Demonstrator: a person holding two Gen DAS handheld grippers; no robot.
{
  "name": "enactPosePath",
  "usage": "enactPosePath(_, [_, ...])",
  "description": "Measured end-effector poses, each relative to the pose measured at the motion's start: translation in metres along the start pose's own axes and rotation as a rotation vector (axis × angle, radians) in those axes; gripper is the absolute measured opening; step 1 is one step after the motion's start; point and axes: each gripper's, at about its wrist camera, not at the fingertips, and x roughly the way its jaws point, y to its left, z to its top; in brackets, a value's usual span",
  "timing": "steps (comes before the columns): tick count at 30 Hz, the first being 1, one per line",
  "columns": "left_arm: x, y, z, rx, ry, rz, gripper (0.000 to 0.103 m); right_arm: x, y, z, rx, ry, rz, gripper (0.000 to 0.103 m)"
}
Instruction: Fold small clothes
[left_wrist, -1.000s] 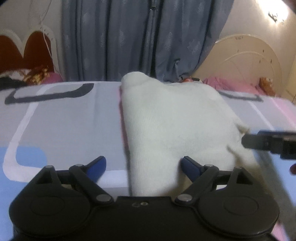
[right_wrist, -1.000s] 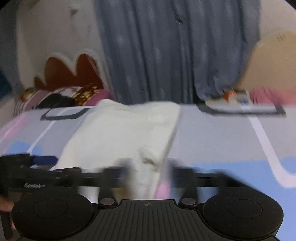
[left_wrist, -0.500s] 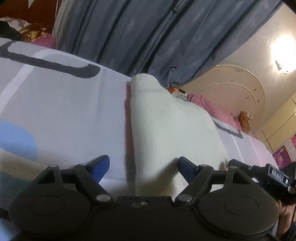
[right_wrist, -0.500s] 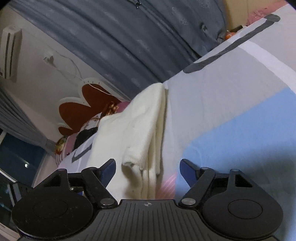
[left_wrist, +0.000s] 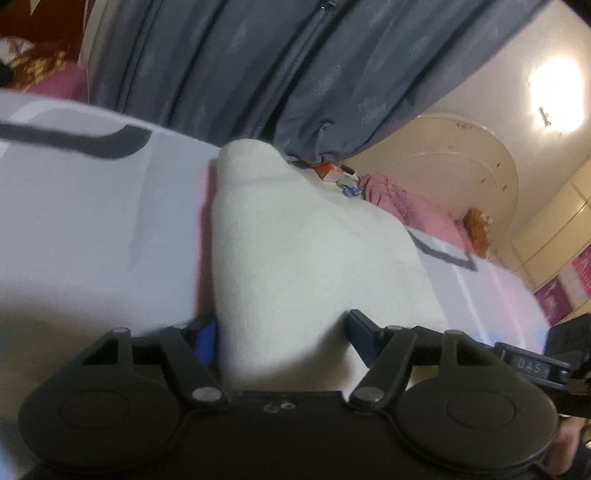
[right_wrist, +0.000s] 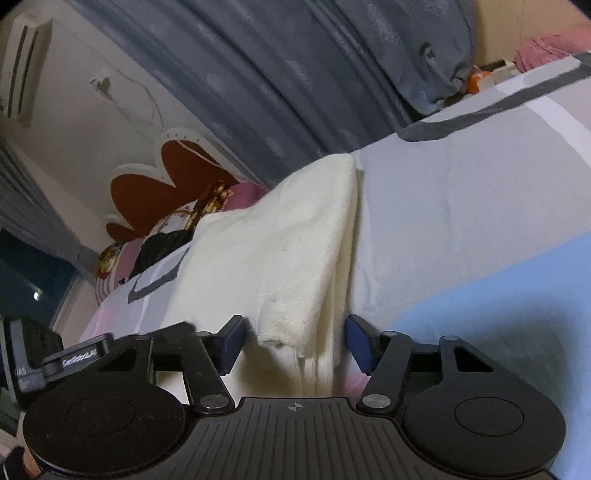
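Note:
A cream knit garment (left_wrist: 295, 251) lies folded in a long strip on the patterned bed sheet (left_wrist: 92, 221). My left gripper (left_wrist: 282, 336) straddles its near left end. The jaws are closing, with the cloth between the blue pads (left_wrist: 207, 339). In the right wrist view the same garment (right_wrist: 280, 251) shows its layered right edge. My right gripper (right_wrist: 295, 339) straddles that near corner, its jaws also closing around the cloth with small gaps still showing. Each gripper shows in the other's view: the right gripper (left_wrist: 535, 365) and the left gripper (right_wrist: 74, 358).
A grey-blue curtain (left_wrist: 295, 74) hangs behind the bed. Headboards (right_wrist: 147, 184) and pink pillows (left_wrist: 406, 206) stand at both ends. A small orange box (left_wrist: 327, 171) and other bits sit at the bed's far edge. A person's hand (left_wrist: 569, 443) shows at the lower right.
Both grippers have rolled and moved in over the garment's near end. Their jaws have narrowed, and the cloth now sits deeper between the pads.

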Motion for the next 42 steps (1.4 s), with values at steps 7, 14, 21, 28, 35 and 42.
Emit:
enactPosePath(7, [-0.006,-0.042,-0.003,0.166,-0.069,0.144,0.032,0.01,0.032,-0.008,-0.159,-0.006,-0.126,0.045])
enactPosePath(14, [-0.043,-0.087,-0.01,0.339,-0.146,0.212,0.028,0.0,0.079,-0.03,-0.374,-0.086,-0.246,0.028])
enactPosePath(21, [-0.032,-0.098,-0.032,0.436,-0.047,0.273,0.028,-0.011,0.091,-0.059,-0.37,-0.063,-0.308,0.028])
enactPosePath(28, [-0.07,-0.087,-0.043,0.436,-0.086,0.253,0.028,-0.019,0.119,-0.08,-0.397,-0.059,-0.33,0.028])
enactPosePath(35, [-0.13,-0.062,-0.041,0.452,-0.129,0.271,0.027,-0.026,0.184,-0.097,-0.428,-0.083,-0.307,0.028])
enactPosePath(42, [-0.186,0.002,-0.036,0.414,-0.114,0.33,0.028,0.012,0.261,-0.129,-0.453,-0.05,-0.234,0.028])
